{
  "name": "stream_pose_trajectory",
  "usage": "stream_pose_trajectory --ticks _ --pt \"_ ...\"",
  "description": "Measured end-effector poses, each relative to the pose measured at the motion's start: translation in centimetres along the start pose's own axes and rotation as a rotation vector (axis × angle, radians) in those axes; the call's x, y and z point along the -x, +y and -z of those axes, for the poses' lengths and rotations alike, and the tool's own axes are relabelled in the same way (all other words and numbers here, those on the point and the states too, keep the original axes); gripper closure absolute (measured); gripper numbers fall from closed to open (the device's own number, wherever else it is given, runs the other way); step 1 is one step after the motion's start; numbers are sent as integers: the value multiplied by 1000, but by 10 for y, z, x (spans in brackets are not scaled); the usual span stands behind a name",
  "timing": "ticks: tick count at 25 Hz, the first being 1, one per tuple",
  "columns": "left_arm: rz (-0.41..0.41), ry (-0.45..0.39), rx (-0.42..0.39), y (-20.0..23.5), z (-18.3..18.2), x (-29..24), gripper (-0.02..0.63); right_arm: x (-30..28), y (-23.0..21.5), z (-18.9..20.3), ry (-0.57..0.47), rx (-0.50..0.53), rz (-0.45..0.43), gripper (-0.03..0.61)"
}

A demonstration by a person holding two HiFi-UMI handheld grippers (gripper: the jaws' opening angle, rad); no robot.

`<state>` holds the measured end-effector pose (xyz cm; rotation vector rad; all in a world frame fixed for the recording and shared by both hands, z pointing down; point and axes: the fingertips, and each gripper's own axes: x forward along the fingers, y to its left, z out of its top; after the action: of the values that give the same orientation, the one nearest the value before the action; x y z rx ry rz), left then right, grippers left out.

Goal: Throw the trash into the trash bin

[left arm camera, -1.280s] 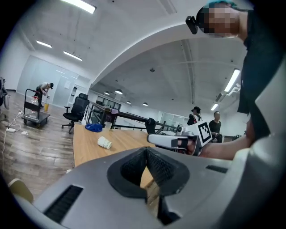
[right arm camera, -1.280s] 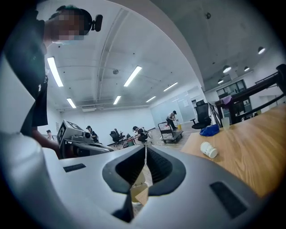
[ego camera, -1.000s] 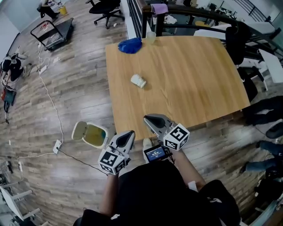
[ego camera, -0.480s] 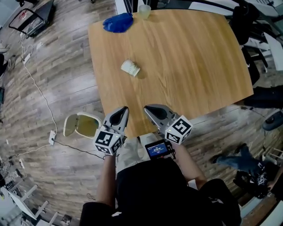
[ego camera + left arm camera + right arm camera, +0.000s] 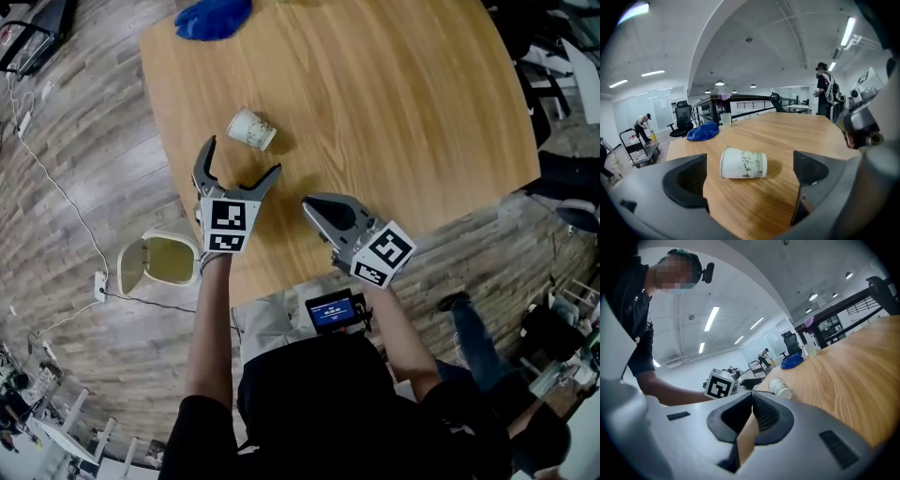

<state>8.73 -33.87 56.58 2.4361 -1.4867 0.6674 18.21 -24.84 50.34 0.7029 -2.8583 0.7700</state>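
Note:
A white paper cup [image 5: 251, 129] with a green print lies on its side on the wooden table [image 5: 394, 103]; it also shows as the cup [image 5: 743, 163] and the cup [image 5: 780, 387]. My left gripper [image 5: 242, 159] is over the table just short of it, its jaws opening wide. The cup lies just ahead of the gap and neither pad touches it. In its own view the left gripper [image 5: 749, 180] frames the cup. My right gripper [image 5: 309, 202] hovers over the table's near part, shut and empty, as the right gripper [image 5: 752, 399] shows. The trash bin [image 5: 159, 261] stands lid-open on the floor left of the table.
A blue cloth [image 5: 214, 17] lies at the table's far left corner, with a clear cup [image 5: 725, 118] next to it. Cables and a power strip [image 5: 98, 286] run across the floor by the bin. A person [image 5: 826, 91] stands beyond the table. Chairs crowd the right side.
My left gripper has moved from beside the table's near edge forward over the table toward the cup, and its jaws have opened. The right gripper shifted slightly forward, still shut.

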Motion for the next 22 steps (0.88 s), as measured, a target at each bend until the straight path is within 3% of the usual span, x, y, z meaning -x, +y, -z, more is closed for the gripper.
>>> stream_pose_trajectory --ticks 11,12,13,22 --pt "15 137 -7 7 45 -53 59 -10 -28 19 23 -29 21 580" --pt "8 151 -21 6 48 -55 146 -11 -30 22 28 -33 27 580" --pt "-3 158 -29 6 50 -55 161 -12 -31 23 33 -32 31 580" --pt "-41 104 26 11 41 -44 161 -19 -32 19 38 -19 22 580"
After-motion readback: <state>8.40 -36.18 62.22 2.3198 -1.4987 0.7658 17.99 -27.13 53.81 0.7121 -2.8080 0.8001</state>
